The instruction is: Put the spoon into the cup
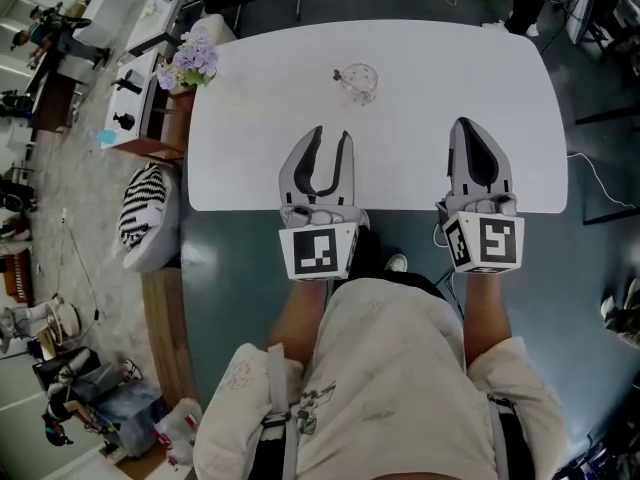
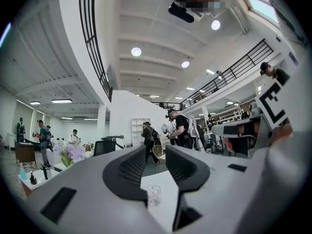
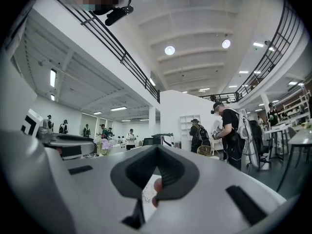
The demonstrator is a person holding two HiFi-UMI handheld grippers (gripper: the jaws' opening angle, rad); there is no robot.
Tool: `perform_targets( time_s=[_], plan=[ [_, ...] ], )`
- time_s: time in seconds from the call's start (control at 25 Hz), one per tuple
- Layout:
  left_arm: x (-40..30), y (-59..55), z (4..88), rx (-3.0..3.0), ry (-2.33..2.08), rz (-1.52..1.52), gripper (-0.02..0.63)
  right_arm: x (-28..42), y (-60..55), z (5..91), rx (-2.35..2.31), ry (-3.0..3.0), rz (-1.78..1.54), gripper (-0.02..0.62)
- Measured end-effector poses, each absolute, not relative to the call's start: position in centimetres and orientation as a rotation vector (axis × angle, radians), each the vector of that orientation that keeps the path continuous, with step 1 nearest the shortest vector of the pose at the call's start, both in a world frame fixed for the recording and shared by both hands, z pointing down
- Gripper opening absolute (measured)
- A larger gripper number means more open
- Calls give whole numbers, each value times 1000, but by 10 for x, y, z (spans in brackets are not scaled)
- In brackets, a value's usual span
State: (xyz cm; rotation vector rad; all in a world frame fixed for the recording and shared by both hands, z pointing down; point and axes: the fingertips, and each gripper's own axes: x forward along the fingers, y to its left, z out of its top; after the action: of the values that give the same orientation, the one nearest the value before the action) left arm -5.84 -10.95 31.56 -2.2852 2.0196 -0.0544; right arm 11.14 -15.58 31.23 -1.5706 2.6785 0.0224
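A clear glass cup [image 1: 359, 82] stands on the white table [image 1: 250, 118], toward its far middle. A small thin piece [image 1: 337, 74], perhaps the spoon, shows at the cup's left rim; I cannot tell whether it rests inside or beside. My left gripper [image 1: 332, 138] is open over the table's near edge, well short of the cup, with nothing between its fingers. In the left gripper view the cup [image 2: 152, 195] appears low between the spread jaws of my left gripper [image 2: 156, 167]. My right gripper [image 1: 466, 128] is shut and empty, to the cup's right and nearer me. In its own view my right gripper [image 3: 156, 152] has its tips together.
A vase of purple flowers [image 1: 190, 60] sits on a wooden side unit [image 1: 160, 128] off the table's left end, with a striped cushion [image 1: 145, 208] below it. Several people [image 2: 180, 128] stand in the hall beyond the table.
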Motion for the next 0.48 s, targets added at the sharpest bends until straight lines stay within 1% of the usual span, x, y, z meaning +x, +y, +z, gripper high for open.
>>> perform_targets(
  time_s=[0.16,0.48],
  plan=[
    [-51,-99,311,-2270,2015,-50,110,116,-143,306,-1551,2676,57,-8],
    [-39,-92,305,-2260,2004,-57,60,120,-133,298,-1548,2676,78,-8]
  ],
)
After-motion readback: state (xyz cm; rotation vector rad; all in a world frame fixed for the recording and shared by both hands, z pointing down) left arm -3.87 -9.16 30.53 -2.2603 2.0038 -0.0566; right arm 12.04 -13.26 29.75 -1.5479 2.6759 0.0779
